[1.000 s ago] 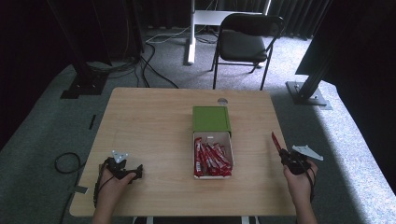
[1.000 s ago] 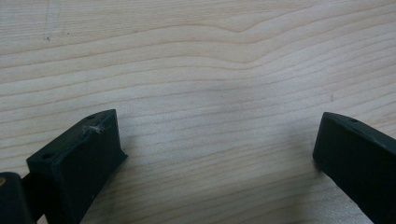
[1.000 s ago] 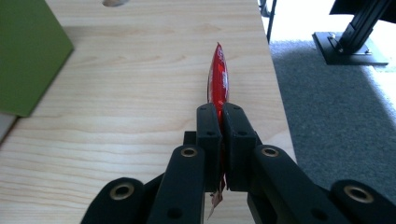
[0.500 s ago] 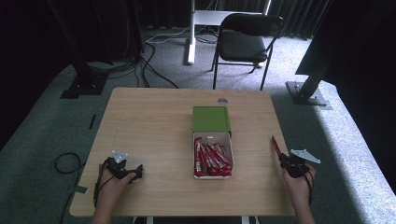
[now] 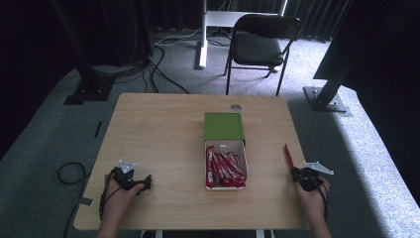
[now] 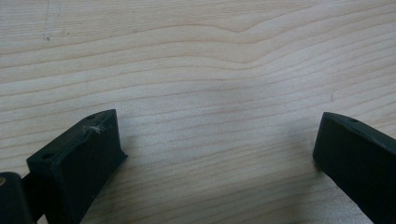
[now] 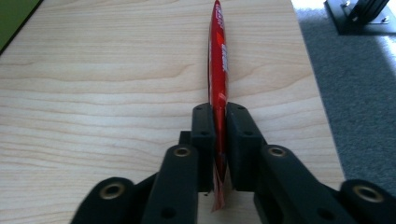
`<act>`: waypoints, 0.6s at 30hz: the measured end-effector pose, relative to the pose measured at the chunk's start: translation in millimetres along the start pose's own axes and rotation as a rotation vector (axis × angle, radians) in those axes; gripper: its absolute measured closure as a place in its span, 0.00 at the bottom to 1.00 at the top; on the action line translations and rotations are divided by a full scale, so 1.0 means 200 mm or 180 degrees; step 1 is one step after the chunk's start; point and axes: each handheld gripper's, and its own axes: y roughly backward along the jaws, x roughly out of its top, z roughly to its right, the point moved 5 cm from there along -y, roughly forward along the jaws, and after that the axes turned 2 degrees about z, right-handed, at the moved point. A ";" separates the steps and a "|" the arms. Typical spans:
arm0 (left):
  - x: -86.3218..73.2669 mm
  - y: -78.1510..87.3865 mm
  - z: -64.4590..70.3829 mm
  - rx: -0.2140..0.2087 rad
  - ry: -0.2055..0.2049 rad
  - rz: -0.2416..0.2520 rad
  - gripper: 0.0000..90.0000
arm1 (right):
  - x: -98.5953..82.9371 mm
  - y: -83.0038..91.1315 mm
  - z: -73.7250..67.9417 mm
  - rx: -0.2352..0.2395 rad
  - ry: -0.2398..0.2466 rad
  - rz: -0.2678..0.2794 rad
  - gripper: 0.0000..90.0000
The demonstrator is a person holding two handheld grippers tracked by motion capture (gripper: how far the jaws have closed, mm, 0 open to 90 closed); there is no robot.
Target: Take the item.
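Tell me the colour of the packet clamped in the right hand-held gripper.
Red with some white print; the packet shows best in the right gripper view.

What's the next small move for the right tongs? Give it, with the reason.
Probably carry the red packet left toward the open box. The right tongs are shut on the packet near the table's right edge, apart from the box, which holds matching red packets. The left tongs sit open over bare wood.

Between my two grippers only the open box (image 5: 226, 168) of red packets and its green lid (image 5: 224, 126) block the bare table (image 5: 158, 129).
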 end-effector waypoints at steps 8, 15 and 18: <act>0.00 0.00 0.00 -0.0001 -0.0001 0.0000 0.02 | 0.01 0.01 -0.01 0.0145 -0.0074 0.0010 0.74; 0.00 0.00 0.00 -0.0004 0.0001 -0.0002 0.02 | 0.03 0.03 -0.04 0.0273 0.0035 -0.0004 0.46; 0.00 0.00 0.00 -0.0002 -0.0001 -0.0004 0.02 | 0.06 0.05 -0.08 0.0372 0.0180 0.0086 0.33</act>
